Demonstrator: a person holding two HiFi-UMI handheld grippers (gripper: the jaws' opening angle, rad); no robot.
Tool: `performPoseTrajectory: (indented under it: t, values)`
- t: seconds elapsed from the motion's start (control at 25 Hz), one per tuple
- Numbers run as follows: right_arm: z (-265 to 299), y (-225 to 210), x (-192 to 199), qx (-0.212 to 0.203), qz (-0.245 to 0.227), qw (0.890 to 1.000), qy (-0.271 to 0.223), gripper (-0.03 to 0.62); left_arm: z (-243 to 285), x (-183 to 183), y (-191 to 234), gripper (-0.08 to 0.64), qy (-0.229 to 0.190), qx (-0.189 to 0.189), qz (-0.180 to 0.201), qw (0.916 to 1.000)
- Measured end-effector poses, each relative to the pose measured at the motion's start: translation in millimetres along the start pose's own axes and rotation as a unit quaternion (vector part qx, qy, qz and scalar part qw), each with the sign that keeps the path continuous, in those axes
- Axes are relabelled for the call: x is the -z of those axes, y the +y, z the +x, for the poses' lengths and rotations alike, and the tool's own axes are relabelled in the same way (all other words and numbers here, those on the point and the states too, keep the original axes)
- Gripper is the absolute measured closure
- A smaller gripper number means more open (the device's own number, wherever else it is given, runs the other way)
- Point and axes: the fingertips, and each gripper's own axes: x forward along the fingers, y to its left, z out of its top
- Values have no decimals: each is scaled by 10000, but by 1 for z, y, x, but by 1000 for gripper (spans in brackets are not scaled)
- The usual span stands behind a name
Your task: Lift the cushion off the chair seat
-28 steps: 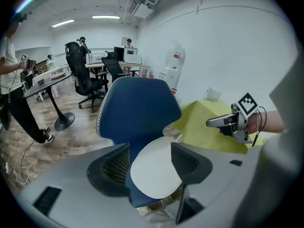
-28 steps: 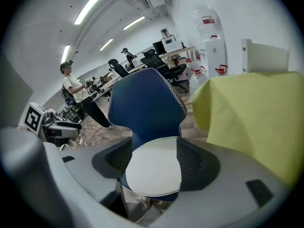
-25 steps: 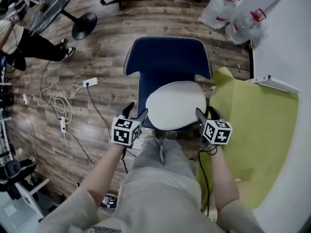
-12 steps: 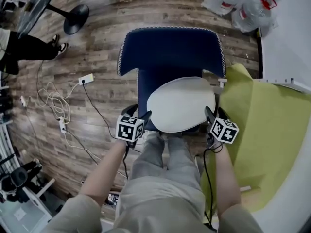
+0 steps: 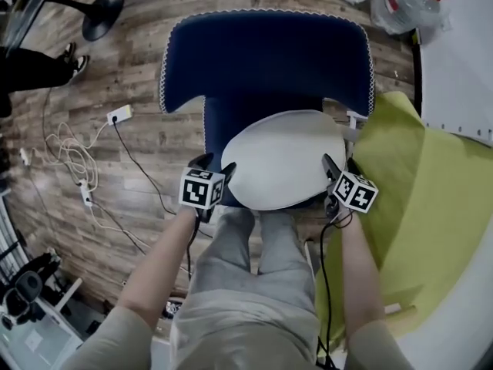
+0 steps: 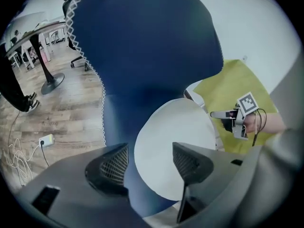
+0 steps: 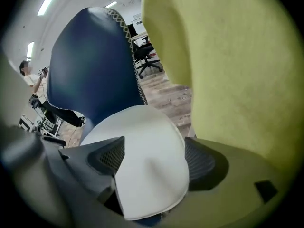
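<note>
A round white cushion (image 5: 283, 159) lies on the seat of a dark blue chair (image 5: 262, 60). My left gripper (image 5: 212, 169) is at its left rim and my right gripper (image 5: 333, 174) at its right rim. In the left gripper view the cushion (image 6: 175, 146) has its edge between the jaws of the left gripper (image 6: 149, 160), which have just been opening and do not press it. In the right gripper view the cushion (image 7: 142, 151) fills the gap of the right gripper (image 7: 154, 158). Those jaws have also just been opening. The seat itself is mostly hidden.
A yellow-green cover (image 5: 420, 199) drapes close to the right of the chair, beside a white table (image 5: 462, 75). On the wooden floor to the left lie a power strip (image 5: 119, 115) and loose cables (image 5: 73, 160). A round stand base (image 5: 102, 14) and another person (image 5: 31, 68) are at far left.
Both grippers have sunk towards the chair with the cushion between them. The chair looms larger in the head view as the head came closer.
</note>
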Motion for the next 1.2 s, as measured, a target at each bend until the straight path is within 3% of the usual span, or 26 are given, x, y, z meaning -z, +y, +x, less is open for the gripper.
performPoseTrajectory:
  t: [0.32,0.56,0.72,0.8,0.96,1.2]
  values:
    - [35,-24,20,115,508,9985,158,156,51,27,14,278,203,80,-539,9983]
    - [50,-34,32,58,336,9990,286,150,68,36,18,279,270,82,-816,9963]
    - [52,-33,33,-66,364,9987,355,161,69,39,23,312,366,-69,-631,9973]
    - [48,-33,35,-76,307,9983,489,242,68,39,18,391,385,-1,-566,9977]
    - [32,-32,39,-123,-240,9969,741,490,61,41,9,441,357,167,-401,9984]
    - [3,-14,39,-278,-303,9965,732,531,39,39,3,472,327,177,-413,9985]
